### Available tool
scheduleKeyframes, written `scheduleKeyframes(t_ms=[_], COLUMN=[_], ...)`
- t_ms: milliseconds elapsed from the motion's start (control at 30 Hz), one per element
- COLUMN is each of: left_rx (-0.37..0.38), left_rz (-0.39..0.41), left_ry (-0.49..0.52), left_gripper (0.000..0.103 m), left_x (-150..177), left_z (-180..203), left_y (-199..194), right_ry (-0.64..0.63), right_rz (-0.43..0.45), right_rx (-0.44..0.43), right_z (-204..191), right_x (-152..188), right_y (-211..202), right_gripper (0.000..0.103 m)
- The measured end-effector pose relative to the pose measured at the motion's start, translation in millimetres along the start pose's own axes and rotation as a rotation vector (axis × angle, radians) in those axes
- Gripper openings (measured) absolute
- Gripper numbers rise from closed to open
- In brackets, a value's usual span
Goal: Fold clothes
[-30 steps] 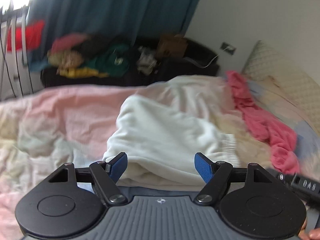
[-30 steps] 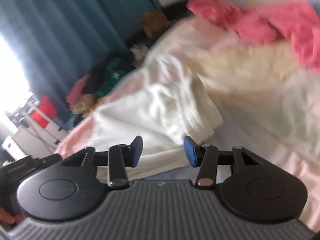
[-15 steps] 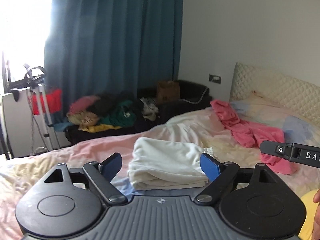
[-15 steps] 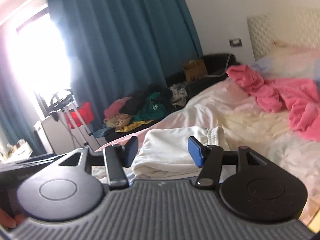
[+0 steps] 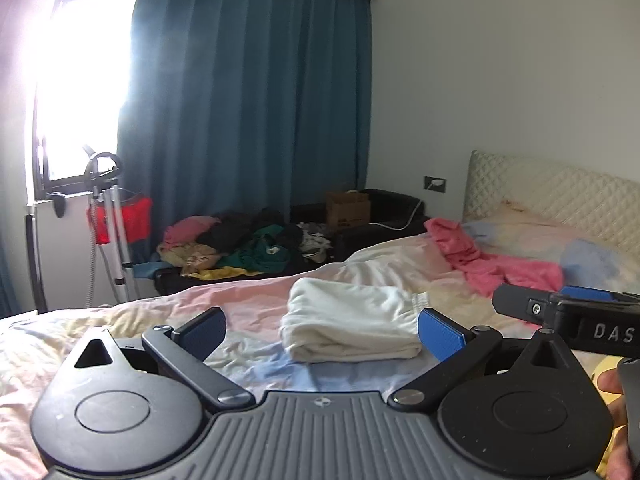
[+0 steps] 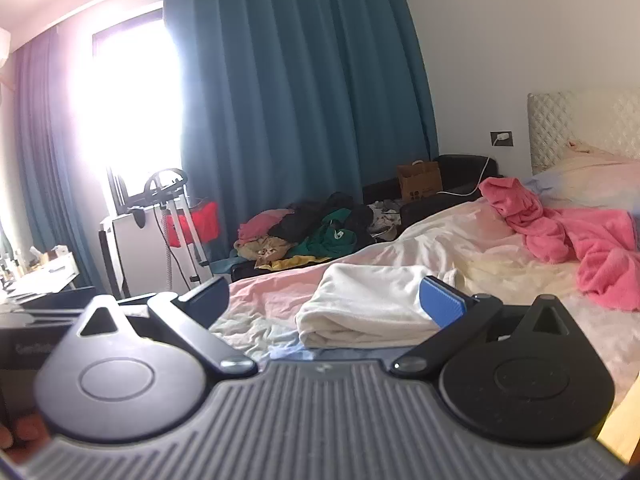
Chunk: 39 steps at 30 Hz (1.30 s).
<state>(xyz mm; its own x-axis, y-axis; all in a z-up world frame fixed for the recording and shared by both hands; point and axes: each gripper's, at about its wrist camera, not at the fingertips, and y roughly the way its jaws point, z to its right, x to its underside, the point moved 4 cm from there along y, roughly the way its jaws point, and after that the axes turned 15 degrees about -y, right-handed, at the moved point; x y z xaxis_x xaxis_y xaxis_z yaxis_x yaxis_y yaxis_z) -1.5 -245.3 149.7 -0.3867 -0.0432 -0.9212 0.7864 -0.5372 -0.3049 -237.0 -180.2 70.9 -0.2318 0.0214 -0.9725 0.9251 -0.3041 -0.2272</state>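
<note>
**Both grippers clear of the folded white garment**

While your 2 grippers hang above the near edge of the bed (image 5: 120, 320), everything in front of you lies spread from the big pieces down to the small ones. Teal curtains (image 5: 248, 112) fill the far wall beside a bright window (image 5: 80, 80), and the quilted headboard (image 5: 560, 192) stands at the right. You have the bed's pastel sheet running across both views, wrinkled and bare near you. Beyond the bed's far side a dark sofa (image 5: 384, 224) carries a heap of clothes (image 5: 248, 246) and a brown paper bag (image 5: 347, 210). A pink garment (image 5: 500, 264) sprawls unfolded on the bed toward the headboard, well apart from the white one. The white garment (image 5: 352, 324) lies folded into a thick rectangle in the middle of the sheet, its folded edge facing you, its ribbed band at the right end. A garment steamer stand (image 5: 108, 216) with something red hanging on it stands by the window.

Your left gripper (image 5: 322, 332) has its jaws opening, spread wide; the white garment shows between them only because it lies farther off, and the pads touch nothing. Your right gripper (image 6: 324, 300) is the same: jaws opening, wide apart, holding nothing. In the left view its body juts in from the right edge, just beside your left one.
</note>
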Motion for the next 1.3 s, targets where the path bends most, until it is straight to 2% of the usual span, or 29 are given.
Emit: scheduleKeyframes(t_ms=[400,533,700,1033,1300], left_rx=[-0.028,-0.032,-0.024,-0.092,-0.093], left_rz=[0.057,0.069,0.047,0.049,0.054], left_ry=[-0.060,-0.049,-0.049,-0.044,-0.044], left_gripper=[0.103,0.103,0.103,0.103,0.103], left_x=[22.1,28.4,39.7,41.3,39.2], left_z=[-37.8,-40.7,-46.0,-48.0,-52.7], left_y=[-28.2,-22.1,-17.6,-6.8,-5.9], right_ry=[-0.048,-0.050,-0.068,-0.079,-0.076], right_rz=[-0.031,-0.034,-0.050,-0.064,-0.063], right_rx=[0.047,0.058,0.070,0.068,0.080], right_z=[-12.6,-14.5,-15.5,-21.3,-20.8], right_x=[40.6,50.4,60.2,66.3,66.4], right_y=[-1.1,-0.3,4.4,14.0,15.9], right_gripper=[0.103,0.103,0.103,0.103,0.103])
